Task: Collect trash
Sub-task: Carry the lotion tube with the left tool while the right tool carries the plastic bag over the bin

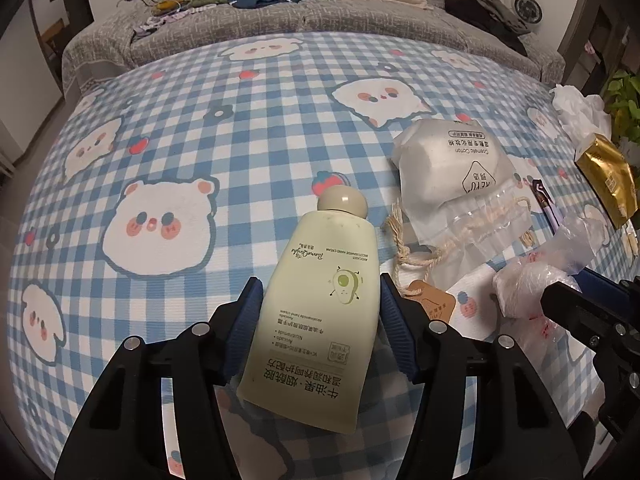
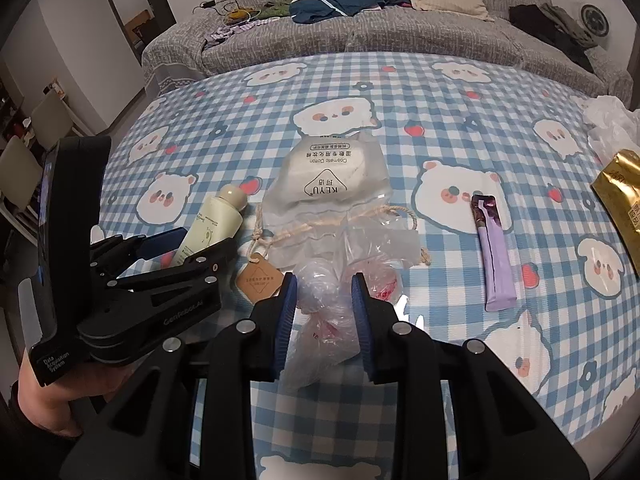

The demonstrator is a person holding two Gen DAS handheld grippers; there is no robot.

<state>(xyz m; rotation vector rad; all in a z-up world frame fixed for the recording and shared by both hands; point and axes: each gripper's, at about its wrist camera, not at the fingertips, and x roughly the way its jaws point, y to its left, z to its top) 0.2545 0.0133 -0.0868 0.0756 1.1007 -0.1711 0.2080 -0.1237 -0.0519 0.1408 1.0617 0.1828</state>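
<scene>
In your right wrist view, the tube point(image 2: 218, 222) lies left of centre, the cotton pad pouch point(image 2: 336, 184) behind the crumpled plastic bag point(image 2: 344, 276) at centre. The wrapper point(image 2: 496, 252) lies to the right, the foil packet point(image 2: 620, 200) at the right edge, the sofa point(image 2: 400, 36) across the top.

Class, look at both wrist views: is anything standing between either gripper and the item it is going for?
Nothing visible. The left gripper already has the hand cream tube between its fingers, and the right gripper has the crumpled plastic bag between its fingers.

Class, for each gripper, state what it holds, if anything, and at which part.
The left gripper clamps the hand cream tube across its mid-body, cap pointing away. The right gripper pinches the crumpled clear plastic bag around its bunched middle.
</scene>
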